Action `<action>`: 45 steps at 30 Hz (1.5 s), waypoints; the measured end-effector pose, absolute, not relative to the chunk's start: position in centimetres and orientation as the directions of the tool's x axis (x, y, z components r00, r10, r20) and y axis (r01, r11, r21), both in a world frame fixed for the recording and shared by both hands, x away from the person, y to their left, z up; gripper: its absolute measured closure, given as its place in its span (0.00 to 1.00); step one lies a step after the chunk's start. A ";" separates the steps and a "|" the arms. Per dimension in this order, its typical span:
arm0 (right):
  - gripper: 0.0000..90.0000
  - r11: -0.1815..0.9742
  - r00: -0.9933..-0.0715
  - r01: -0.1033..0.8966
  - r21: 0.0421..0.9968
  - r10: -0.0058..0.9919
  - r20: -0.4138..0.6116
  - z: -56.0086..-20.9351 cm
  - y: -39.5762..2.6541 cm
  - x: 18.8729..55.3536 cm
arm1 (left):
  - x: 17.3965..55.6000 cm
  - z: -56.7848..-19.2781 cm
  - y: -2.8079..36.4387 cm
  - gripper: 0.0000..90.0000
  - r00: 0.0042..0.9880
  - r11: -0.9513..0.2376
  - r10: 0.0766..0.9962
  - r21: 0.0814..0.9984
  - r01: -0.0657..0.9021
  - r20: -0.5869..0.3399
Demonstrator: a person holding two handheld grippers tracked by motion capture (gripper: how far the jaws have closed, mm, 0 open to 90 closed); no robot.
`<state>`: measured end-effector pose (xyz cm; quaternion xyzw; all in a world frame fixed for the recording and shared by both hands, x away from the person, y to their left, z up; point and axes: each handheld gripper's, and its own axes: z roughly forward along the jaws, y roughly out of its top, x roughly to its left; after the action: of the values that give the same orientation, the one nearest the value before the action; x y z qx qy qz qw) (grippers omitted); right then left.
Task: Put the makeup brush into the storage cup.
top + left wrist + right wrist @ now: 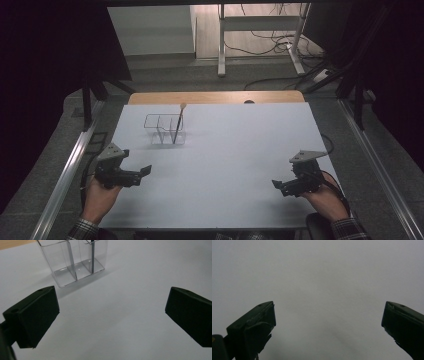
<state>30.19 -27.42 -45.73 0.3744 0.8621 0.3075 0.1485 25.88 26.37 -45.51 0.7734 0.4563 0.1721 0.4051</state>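
Both the left claw (146, 170) and right claw (276, 184) are held wide open, empty. The thin stick (178, 125) in the clear divided holder (159, 130) is judged light, stiff; best pinched mid-shaft.

**A:** so where are the hands at?

**B:** Both sit low at the near edge. The person's left hand (100, 197) comes up from the bottom left and grips the left gripper (146, 170), whose jaws point right, toward the middle. In its own view the left gripper (111, 315) has its two black jaws spread wide, nothing between them.

**A:** and the other side?

**B:** Mirror image, pretty much. The right hand (325, 200) holds the right gripper (276, 184) pointing left. Up close the right gripper (328, 322) is gaping too, jaws far apart and empty. Plaid sleeve cuffs (345, 227) peek in at the bottom.
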 end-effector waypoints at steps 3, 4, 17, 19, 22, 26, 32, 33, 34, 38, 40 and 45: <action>0.00 0.527 -0.674 0.555 0.644 0.738 -0.024 -45.7 -27.4 30.2 | 25.5 -45.6 26.5 0.00 0.522 -0.259 0.847 0.781 0.568 -0.098; 0.00 0.526 -0.673 0.555 0.644 0.739 -0.023 -45.7 -27.4 30.2 | 25.5 -45.6 26.5 0.00 0.520 -0.259 0.848 0.781 0.568 -0.097; 0.00 0.527 -0.673 0.556 0.642 0.739 -0.024 -45.7 -27.4 30.2 | 24.3 -45.8 27.4 0.00 0.509 -0.258 0.856 0.776 0.575 -0.093; 0.00 0.527 -0.673 0.557 0.642 0.739 -0.024 -45.7 -27.4 30.2 | 24.1 -45.8 27.5 0.00 0.506 -0.256 0.858 0.776 0.577 -0.094; 0.00 0.528 -0.673 0.557 0.641 0.739 -0.024 -45.7 -27.4 30.2 | 23.7 -45.8 27.8 0.00 0.500 -0.252 0.861 0.776 0.578 -0.093; 0.00 0.528 -0.673 0.557 0.640 0.739 -0.025 -45.7 -27.4 30.2 | 23.2 -45.9 28.1 0.00 0.492 -0.247 0.866 0.775 0.582 -0.094; 0.00 0.530 -0.672 0.558 0.639 0.740 -0.026 -45.8 -27.4 30.2 | 22.5 -46.1 28.8 0.00 0.480 -0.239 0.872 0.771 0.591 -0.097; 0.00 0.530 -0.672 0.558 0.638 0.740 -0.027 -45.8 -27.4 30.2 | 22.5 -46.1 28.9 0.00 0.478 -0.237 0.873 0.771 0.591 -0.098; 0.00 0.530 -0.672 0.558 0.638 0.740 -0.026 -45.8 -27.4 30.2 | 22.4 -46.1 29.0 0.00 0.476 -0.234 0.874 0.772 0.591 -0.099; 0.00 0.530 -0.672 0.558 0.638 0.740 -0.027 -45.8 -27.5 30.2 | 22.0 -46.2 29.3 0.00 0.468 -0.231 0.878 0.769 0.595 -0.098; 0.00 0.531 -0.671 0.559 0.637 0.741 -0.028 -45.8 -27.5 30.2 | 21.9 -46.2 29.4 0.00 0.467 -0.234 0.879 0.766 0.599 -0.096; 0.00 0.531 -0.671 0.560 0.636 0.741 -0.029 -45.8 -27.5 30.2 | 21.3 -46.4 29.6 0.00 0.460 -0.236 0.883 0.758 0.608 -0.094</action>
<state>30.19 -27.45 -45.78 0.3772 0.8621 0.3037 0.1495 21.32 29.63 -46.37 0.7653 0.4871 0.1804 0.3802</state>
